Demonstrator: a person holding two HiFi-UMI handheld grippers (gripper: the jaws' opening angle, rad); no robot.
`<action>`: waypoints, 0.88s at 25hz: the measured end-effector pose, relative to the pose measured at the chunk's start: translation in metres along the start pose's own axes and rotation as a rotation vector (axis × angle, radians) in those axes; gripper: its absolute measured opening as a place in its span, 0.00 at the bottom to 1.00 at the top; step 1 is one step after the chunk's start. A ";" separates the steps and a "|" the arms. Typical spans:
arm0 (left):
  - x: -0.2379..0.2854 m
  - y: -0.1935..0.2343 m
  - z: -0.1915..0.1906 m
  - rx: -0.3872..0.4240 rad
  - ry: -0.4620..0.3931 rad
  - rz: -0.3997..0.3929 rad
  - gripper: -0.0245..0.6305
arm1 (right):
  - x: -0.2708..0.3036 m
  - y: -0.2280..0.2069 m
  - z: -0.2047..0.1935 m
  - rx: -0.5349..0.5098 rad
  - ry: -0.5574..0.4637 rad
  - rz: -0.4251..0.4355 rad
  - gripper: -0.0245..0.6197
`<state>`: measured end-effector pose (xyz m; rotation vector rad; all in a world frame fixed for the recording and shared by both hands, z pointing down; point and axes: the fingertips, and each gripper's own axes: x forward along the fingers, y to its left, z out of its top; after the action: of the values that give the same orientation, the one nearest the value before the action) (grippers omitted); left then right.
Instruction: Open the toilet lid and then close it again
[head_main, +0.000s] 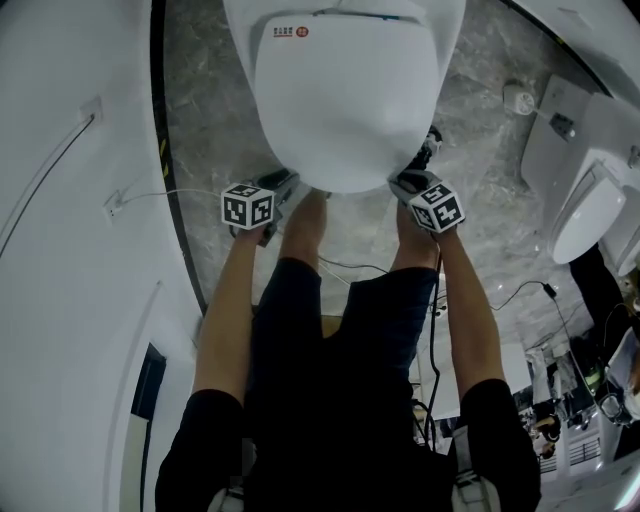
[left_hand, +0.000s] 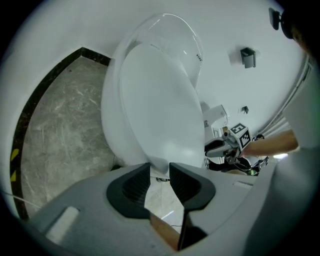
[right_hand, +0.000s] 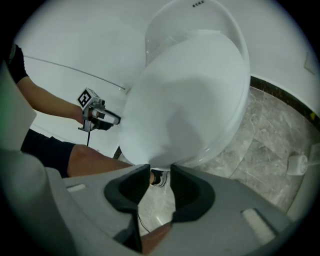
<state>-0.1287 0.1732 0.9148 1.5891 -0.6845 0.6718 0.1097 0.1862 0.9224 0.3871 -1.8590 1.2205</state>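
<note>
Head view: the toilet lid (head_main: 345, 100) lies shut, its long axis running from hinge to rounded front, which points at the person. The left gripper (head_main: 292, 182) and right gripper (head_main: 403, 182) flank that front.
Left gripper view: jaws apart, empty, lid rim just beyond.
Right gripper view: the same.

Left gripper (left_hand: 160, 174): I am holding it angled forward and down, its jaws standing a narrow gap apart, the pads pressing on nothing.

Right gripper (right_hand: 160, 175): I am holding it at much the same downward tilt, jaws likewise parted, nothing clamped.

Left forearm (head_main: 225, 310) and right forearm (head_main: 468, 310): I am stretching both out bare and nearly straight ahead of me, roughly parallel and well apart.

Marker cubes, left (head_main: 247, 206) and right (head_main: 438, 208): both are facing up toward my head.
</note>
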 end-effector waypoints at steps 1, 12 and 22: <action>-0.001 -0.001 0.000 0.013 0.004 0.002 0.23 | -0.001 0.001 0.000 -0.012 0.003 0.004 0.24; -0.013 -0.010 0.004 -0.030 -0.023 -0.055 0.21 | -0.013 0.011 0.005 0.054 -0.054 0.047 0.22; -0.033 -0.029 0.010 -0.154 -0.100 -0.120 0.20 | -0.039 0.029 0.009 0.065 -0.074 0.048 0.22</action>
<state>-0.1281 0.1679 0.8698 1.5154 -0.6916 0.4426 0.1098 0.1845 0.8728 0.4313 -1.9041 1.3177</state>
